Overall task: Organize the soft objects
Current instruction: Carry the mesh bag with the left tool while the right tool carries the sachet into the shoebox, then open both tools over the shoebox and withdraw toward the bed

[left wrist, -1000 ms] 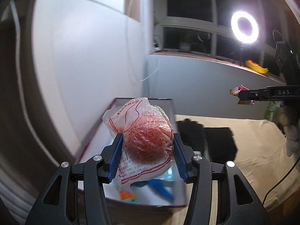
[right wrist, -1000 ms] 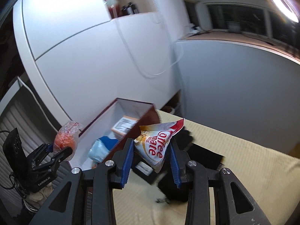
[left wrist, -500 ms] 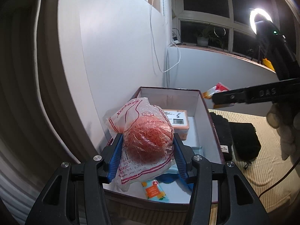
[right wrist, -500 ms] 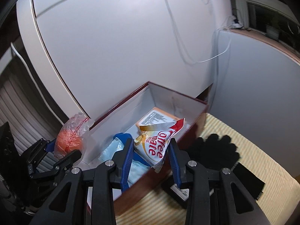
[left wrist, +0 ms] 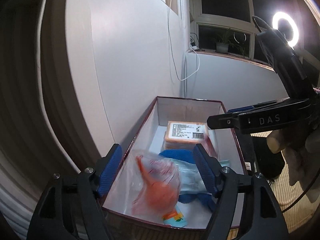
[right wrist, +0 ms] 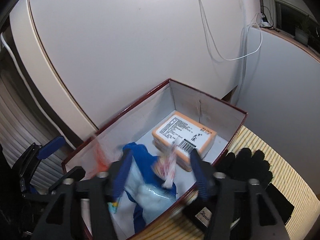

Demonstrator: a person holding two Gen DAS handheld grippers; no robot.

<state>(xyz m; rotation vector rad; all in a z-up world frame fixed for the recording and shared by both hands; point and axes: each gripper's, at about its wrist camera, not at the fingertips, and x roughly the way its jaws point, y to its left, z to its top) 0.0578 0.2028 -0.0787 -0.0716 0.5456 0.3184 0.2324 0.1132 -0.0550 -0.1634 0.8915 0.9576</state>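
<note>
A dark red box with a white inside [left wrist: 140, 132] [right wrist: 200, 104] stands against the wall. My left gripper [left wrist: 158, 168] is open above its near end. A blurred orange ball in a clear printed bag [left wrist: 158, 186] falls below the fingers into the box; it shows as a blur in the right wrist view [right wrist: 100, 158]. My right gripper [right wrist: 158, 172] is open over the box. A blurred red-and-white sachet [right wrist: 168, 170] drops between its fingers. The right gripper also shows from the side in the left wrist view [left wrist: 250, 120].
In the box lie an orange labelled pack [left wrist: 186, 134] [right wrist: 186, 136], a blue-and-clear bag [left wrist: 188, 170] [right wrist: 148, 190] and a small orange-print packet [left wrist: 174, 220]. Black gloves [right wrist: 246, 166] and a black pouch [right wrist: 206, 214] lie on the striped beige mat [right wrist: 280, 170] right of the box.
Both grippers have opened over the box. The bagged orange ball has left my left gripper and the sachet has left my right gripper; both are dropping into the box.
</note>
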